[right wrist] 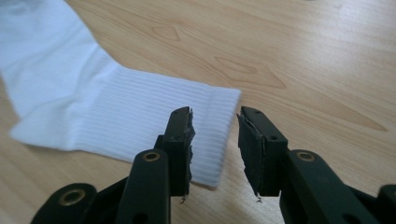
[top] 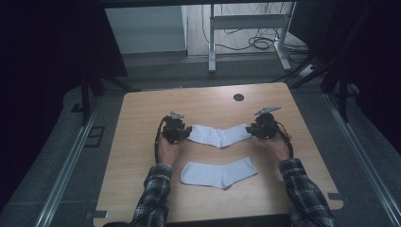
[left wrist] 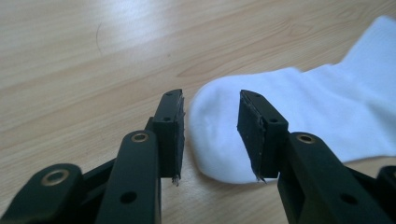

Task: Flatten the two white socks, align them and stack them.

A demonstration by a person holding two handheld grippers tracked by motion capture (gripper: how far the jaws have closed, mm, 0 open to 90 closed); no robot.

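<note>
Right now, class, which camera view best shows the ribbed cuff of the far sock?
The right gripper view: the ribbed cuff lies close up, ribs clear, between that gripper's parted jaws. The high view shows the far sock whole but small, cuff beside the right gripper. The left gripper view shows its toe.

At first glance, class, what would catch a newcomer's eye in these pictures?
Two white socks on a wooden table: the far sock stretches between two black grippers, and the near sock lies flat in front of the person. The left gripper has its jaws apart around the far sock's rounded toe. The right gripper stands with jaws apart at its ribbed cuff.
</note>
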